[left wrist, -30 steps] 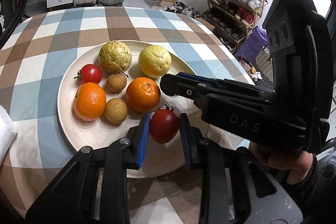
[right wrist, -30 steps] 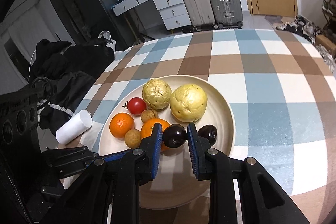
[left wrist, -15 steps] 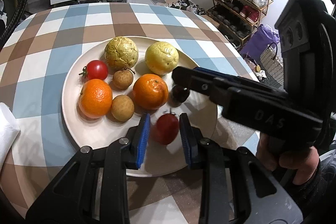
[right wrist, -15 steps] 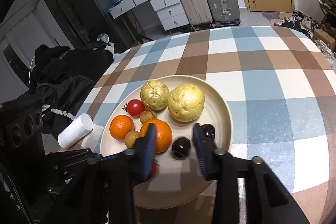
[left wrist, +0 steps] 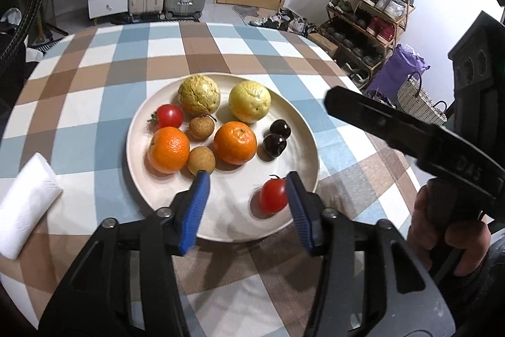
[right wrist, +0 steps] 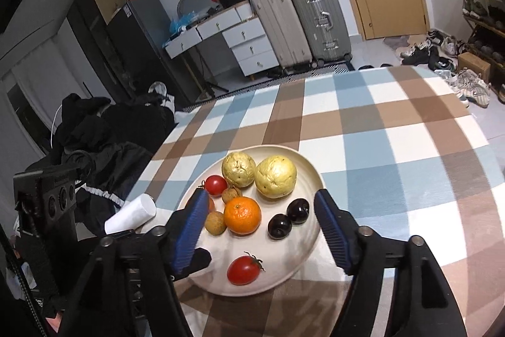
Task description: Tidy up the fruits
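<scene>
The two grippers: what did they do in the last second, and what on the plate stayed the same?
Both let go. The left gripper opened and released the red tomato; the right gripper released a dark plum beside the other plum, then pulled back. Other fruit on the plate stayed put.

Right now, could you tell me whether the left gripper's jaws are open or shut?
Open: the left gripper has blue-padded jaws spread wide, gripping nothing; the small red tomato lies free on the round cream plate.
</scene>
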The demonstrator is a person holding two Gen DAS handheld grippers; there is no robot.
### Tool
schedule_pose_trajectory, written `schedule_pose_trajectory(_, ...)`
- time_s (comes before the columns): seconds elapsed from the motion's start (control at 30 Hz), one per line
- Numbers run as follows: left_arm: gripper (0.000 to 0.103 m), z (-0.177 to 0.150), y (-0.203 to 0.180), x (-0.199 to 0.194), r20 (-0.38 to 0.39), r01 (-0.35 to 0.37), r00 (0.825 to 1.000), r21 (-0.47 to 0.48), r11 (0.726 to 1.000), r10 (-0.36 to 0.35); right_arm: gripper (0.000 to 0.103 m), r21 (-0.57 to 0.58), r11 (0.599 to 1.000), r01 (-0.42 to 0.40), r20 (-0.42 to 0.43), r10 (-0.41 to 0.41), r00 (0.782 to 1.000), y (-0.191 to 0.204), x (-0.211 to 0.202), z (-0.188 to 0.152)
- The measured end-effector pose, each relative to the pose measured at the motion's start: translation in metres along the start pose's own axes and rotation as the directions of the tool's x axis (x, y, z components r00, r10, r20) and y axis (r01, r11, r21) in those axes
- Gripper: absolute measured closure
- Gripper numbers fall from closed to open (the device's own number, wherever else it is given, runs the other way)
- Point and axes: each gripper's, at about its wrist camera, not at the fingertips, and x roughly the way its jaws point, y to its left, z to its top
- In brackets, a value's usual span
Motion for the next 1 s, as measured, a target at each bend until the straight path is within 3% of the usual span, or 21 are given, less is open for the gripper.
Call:
schedule_pose_trajectory(0.17, 0.037, 0.002, -0.004, -0.031, 0.06, -0.034, 0.998, -0.002, 0.999, 0.034, 0.014, -0.03, 0.999, 0.013, 0.033, -0.012, 0.999, 0.01, -0.026, 0.003)
schedule_pose_trajectory(0.3, 0.018, 0.006, -0.003, -0.065, 0.135, -0.047, 0.989, -0.039, 0.998, 0.052, 0.006, -0.053, 0.998, 0.034, 0.102, -0.029, 0.994, 0.022, -0.056, 0.004)
schedule_pose_trajectory(0.43, 0.015, 0.006, -0.006, -0.105, 0.226, -0.059, 0.972, -0.054, 0.997, 0.07, 0.005, -0.073, 0.997, 0.029, 0.185, -0.015, 0.983, 0.036, -0.088, 0.001)
schedule_pose_trajectory(0.53, 0.013, 0.003, -0.011, -0.136, 0.303, -0.063, 0.95, -0.048, 0.997, 0.075, 0.002, -0.107, 0.993, 0.042, 0.283, -0.01, 0.959, 0.051, -0.118, -0.005)
schedule_pose_trajectory(0.63, 0.013, 0.0, -0.014, -0.165, 0.364, 0.023, 0.932, -0.04, 0.999, -0.007, 0.0, -0.141, 0.988, 0.061, 0.378, -0.003, 0.926, 0.067, -0.145, -0.012)
schedule_pose_trajectory(0.67, 0.013, -0.002, -0.015, -0.174, 0.383, 0.023, 0.924, -0.041, 0.999, -0.006, 0.0, -0.153, 0.986, 0.071, 0.405, -0.003, 0.914, 0.072, -0.153, -0.015)
schedule_pose_trajectory(0.83, 0.013, -0.018, -0.029, -0.212, 0.5, -0.061, 0.864, -0.015, 0.998, 0.061, 0.0, -0.192, 0.973, 0.125, 0.501, -0.012, 0.865, 0.093, -0.184, -0.033)
schedule_pose_trajectory(1.0, 0.01, -0.035, -0.035, -0.24, 0.57, -0.08, 0.819, -0.013, 0.997, 0.073, 0.0, -0.196, 0.971, 0.136, 0.523, -0.014, 0.852, 0.102, -0.2, -0.049)
